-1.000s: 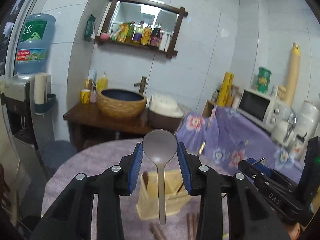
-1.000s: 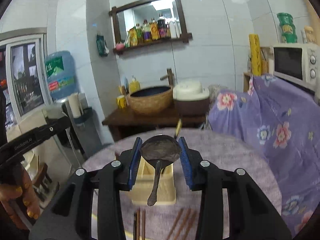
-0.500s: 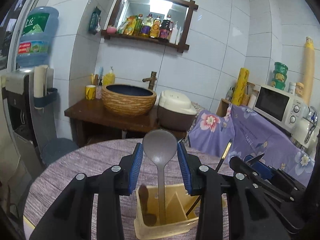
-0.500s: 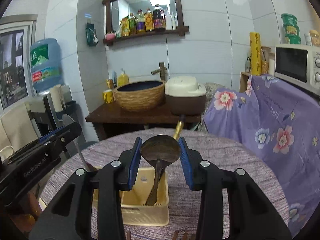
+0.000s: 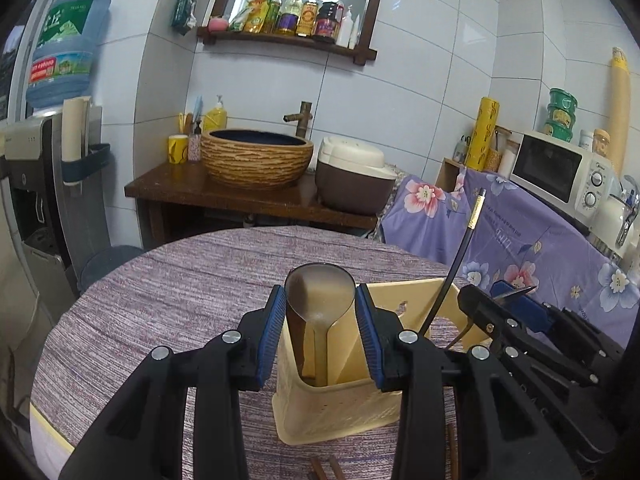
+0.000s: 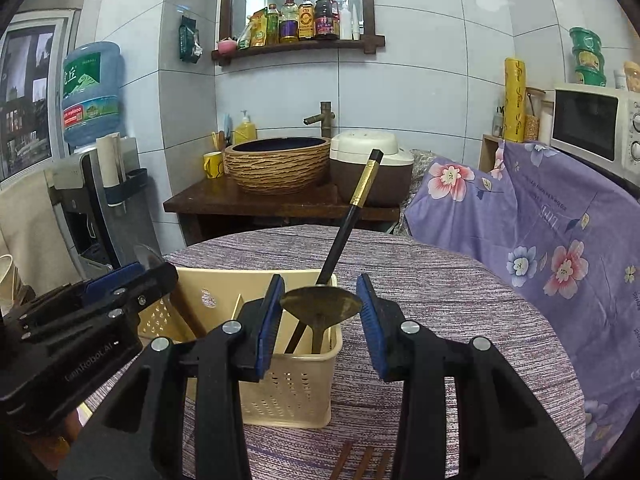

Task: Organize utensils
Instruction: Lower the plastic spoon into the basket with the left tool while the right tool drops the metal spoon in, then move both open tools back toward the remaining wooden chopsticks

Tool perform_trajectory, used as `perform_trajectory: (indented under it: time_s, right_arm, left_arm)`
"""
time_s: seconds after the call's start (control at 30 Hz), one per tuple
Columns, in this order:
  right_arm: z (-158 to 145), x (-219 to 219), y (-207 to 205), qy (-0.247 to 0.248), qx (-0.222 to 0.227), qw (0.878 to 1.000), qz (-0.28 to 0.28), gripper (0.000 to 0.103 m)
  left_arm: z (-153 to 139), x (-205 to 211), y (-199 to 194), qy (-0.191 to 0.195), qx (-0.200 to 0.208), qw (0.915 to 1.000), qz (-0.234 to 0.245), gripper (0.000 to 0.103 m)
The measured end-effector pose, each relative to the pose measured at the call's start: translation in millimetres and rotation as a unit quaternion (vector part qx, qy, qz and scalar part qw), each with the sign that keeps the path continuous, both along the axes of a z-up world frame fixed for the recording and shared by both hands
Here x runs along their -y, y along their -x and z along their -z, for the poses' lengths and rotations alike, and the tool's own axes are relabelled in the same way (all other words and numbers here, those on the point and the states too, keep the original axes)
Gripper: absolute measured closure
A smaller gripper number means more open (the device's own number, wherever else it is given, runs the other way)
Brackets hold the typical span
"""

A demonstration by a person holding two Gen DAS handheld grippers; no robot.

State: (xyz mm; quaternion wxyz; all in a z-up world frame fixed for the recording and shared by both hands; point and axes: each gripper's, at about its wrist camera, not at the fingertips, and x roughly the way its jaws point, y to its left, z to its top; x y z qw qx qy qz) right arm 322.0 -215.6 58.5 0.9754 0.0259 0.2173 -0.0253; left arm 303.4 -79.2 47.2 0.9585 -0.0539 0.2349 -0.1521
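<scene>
A cream plastic utensil holder [image 5: 340, 408] [image 6: 288, 380] stands on the round purple table [image 5: 160, 288]. My left gripper [image 5: 321, 332] is shut on a silver spoon [image 5: 320, 300], whose handle reaches down into the holder's left compartment. My right gripper [image 6: 321, 312] is shut on a dark metal spoon [image 6: 320, 304], its handle down in the holder's right compartment. A black chopstick with a gold band [image 6: 352, 220] [image 5: 460, 256] leans out of the holder. The right gripper also shows in the left wrist view [image 5: 520, 320].
Brown chopsticks [image 6: 360, 460] [image 5: 324, 470] lie on the table in front of the holder. Behind the table are a wooden stand with a woven basin [image 5: 256, 160], a rice cooker [image 5: 352, 172], a floral purple cloth [image 6: 540, 220] and a water dispenser [image 5: 40, 160].
Both grippers have moved down toward the holder. Both spoon handles, above the holder before, now reach into its compartments.
</scene>
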Motion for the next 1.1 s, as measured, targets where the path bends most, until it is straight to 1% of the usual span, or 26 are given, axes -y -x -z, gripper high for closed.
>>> perform_trajectory:
  time_s: [0.03, 0.2, 0.23, 0.27, 0.3, 0.33, 0.43, 0.47, 0.53, 0.57, 0.6, 0.67, 0.73, 0.83, 1.0, 1.1]
  right_arm:
    - [0.5, -0.2, 0.5, 0.002, 0.001, 1.0, 0.001, 0.065]
    - [1.2, -1.6, 6.2, 0.007, 0.008, 1.0, 0.003, 0.064]
    - [1.1, -1.6, 8.2, 0.006, 0.008, 1.0, 0.001, 0.062]
    - [0.3, -1.7, 10.2, 0.006, 0.011, 1.0, 0.001, 0.055]
    - [-0.3, -3.4, 12.6, 0.007, 0.015, 1.0, 0.003, 0.05]
    - [-1.0, -3.3, 16.2, 0.009, 0.022, 1.0, 0.008, 0.039]
    - [-2.2, -2.7, 22.5, 0.009, 0.025, 1.0, 0.012, 0.039]
    - [-2.8, -1.9, 24.7, 0.009, 0.022, 1.0, 0.015, 0.039]
    - [-4.3, 1.3, 34.5, 0.007, 0.017, 0.999, 0.027, 0.039]
    - [-4.9, 3.5, 39.8, 0.004, 0.015, 0.999, 0.03, 0.039]
    - [-4.5, 5.6, 46.7, 0.003, 0.009, 0.999, 0.033, 0.038]
    - [-2.3, 8.5, 59.5, 0.001, -0.002, 0.999, 0.039, 0.034]
    - [4.4, 11.6, 74.7, 0.0, -0.02, 0.999, 0.048, 0.032]
    - [19.1, 15.7, 92.4, 0.002, -0.053, 0.997, 0.052, 0.031]
    - [53.6, 19.9, 120.4, 0.004, -0.11, 0.992, 0.058, 0.031]
    - [76.8, 21.7, 135.0, 0.003, -0.137, 0.988, 0.065, 0.031]
  left_arm:
    - [0.5, 0.0, 0.6, -0.005, 0.0, 1.0, 0.0, 0.067]
    - [-4.7, -10.0, 5.6, 0.012, -0.004, 0.9999, 0.004, 0.066]
    - [-6.1, -11.5, 7.1, 0.015, -0.004, 0.9999, 0.006, 0.066]
    - [-8.3, -13.8, 9.8, 0.017, -0.003, 0.9998, 0.008, 0.065]
    - [-9.7, -15.3, 12.1, 0.017, -0.002, 0.9998, 0.008, 0.059]
    - [-11.7, -17.6, 16.3, 0.016, 0.002, 0.9998, 0.007, 0.052]
    - [-11.7, -20.6, 27.3, 0.009, 0.007, 0.9999, 0.002, 0.045]
    - [-11.3, -23.3, 32.5, 0.005, 0.004, 1.0, -0.001, 0.044]
    - [-8.8, -29.5, 41.7, 0.003, -0.005, 0.9999, -0.01, 0.037]
    - [-7.1, -33.0, 45.6, 0.003, -0.011, 0.9998, -0.015, 0.036]
    - [-4.7, -36.6, 50.5, 0.003, -0.019, 0.9996, -0.02, 0.033]
    - [2.9, -42.8, 62.7, -0.001, -0.035, 0.999, -0.028, 0.033]
    - [11.8, -44.4, 73.3, -0.008, -0.048, 0.9985, -0.023, 0.033]
    - [29.5, -45.6, 91.2, -0.018, -0.07, 0.9972, -0.017, 0.033]
    - [67.7, -43.2, 115.2, -0.031, -0.124, 0.9918, -0.006, 0.034]
    - [87.1, -41.8, 125.8, -0.039, -0.149, 0.988, -0.005, 0.038]
